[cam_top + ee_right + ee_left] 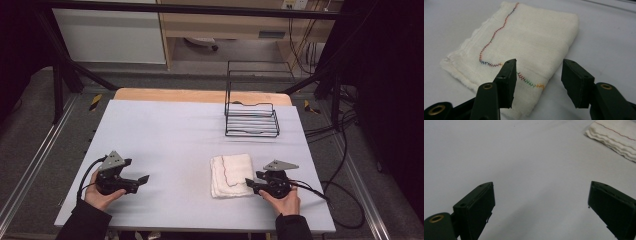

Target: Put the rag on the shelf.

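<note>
A folded white cloth (231,174) with a wavy line of coloured stitching lies flat on the pale table cover (170,130), right of centre near the front. My right gripper (253,178) sits at the cloth's right edge, held in a hand. In the right gripper view its jaws (539,67) stand apart just over the near corner of the cloth (531,37), with nothing pinched between them. My left gripper (136,170) rests at the front left, open wide (540,195) over bare table. The cloth (616,137) lies far off at the upper right of the left gripper view.
A black wire rack (251,120) stands at the back right of the table. Black cables (345,200) loop off the table's right side. A wooden edge (200,95) runs along the back of the cover.
</note>
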`<state>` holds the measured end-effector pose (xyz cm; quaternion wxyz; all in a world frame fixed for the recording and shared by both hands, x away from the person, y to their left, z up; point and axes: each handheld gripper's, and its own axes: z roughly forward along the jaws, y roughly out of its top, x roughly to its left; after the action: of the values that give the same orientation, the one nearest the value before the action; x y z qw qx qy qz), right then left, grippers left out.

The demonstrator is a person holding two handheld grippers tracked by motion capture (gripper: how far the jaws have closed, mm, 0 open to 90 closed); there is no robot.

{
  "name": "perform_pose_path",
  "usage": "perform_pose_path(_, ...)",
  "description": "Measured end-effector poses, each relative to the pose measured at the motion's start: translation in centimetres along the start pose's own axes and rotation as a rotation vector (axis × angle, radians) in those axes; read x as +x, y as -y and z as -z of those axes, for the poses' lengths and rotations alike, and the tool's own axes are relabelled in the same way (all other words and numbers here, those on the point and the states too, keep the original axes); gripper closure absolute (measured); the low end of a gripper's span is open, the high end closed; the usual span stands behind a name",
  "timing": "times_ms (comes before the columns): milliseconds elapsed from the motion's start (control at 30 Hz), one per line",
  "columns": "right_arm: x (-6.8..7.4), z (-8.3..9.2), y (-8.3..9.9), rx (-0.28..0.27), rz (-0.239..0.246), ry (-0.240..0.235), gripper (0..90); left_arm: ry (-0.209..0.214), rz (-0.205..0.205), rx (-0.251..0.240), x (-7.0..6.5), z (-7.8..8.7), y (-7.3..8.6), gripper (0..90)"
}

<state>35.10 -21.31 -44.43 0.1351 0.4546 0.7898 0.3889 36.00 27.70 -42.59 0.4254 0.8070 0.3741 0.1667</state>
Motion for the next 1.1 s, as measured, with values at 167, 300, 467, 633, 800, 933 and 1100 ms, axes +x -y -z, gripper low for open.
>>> perform_pose_path(167, 0.2, 0.0, 0.4, -0.002, 0.015, 0.027, 49.7, 0.0, -0.003, 0.005, 0.0, 0.0, 0.2, 8.1)
perform_pose_path(300, 0.3, 0.5, 0.7, 0.001, 0.011, 0.045, 50.3, 0.001, 0.001, 0.005, 0.0, 0.0, 0.2, 8.5)
perform_pose_path(467, 0.8, 0.7, 1.2, 0.036, -0.038, 0.029, 62.6, 0.001, 0.0, 0.009, 0.0, 0.0, 0.3, 8.8)
perform_pose_path(633, 1.3, 0.6, 1.5, 0.05, -0.096, 0.01, 66.0, 0.003, 0.004, 0.007, 0.0, 0.0, 0.3, 9.1)
perform_pose_path(800, 1.5, 0.6, 1.6, 0.049, -0.123, -0.007, 79.2, 0.004, 0.001, 0.01, 0.0, -0.1, 0.3, 9.5)
perform_pose_path(933, 1.1, 0.8, 1.1, 0.063, -0.129, -0.021, 83.3, 0.006, 0.006, 0.008, 0.0, -0.1, 0.3, 9.9)
perform_pose_path(1100, 0.0, 1.0, 0.1, 0.073, -0.069, 0.022, 83.5, 0.004, 0.018, 0.004, 0.0, -0.2, 0.1, 10.7)
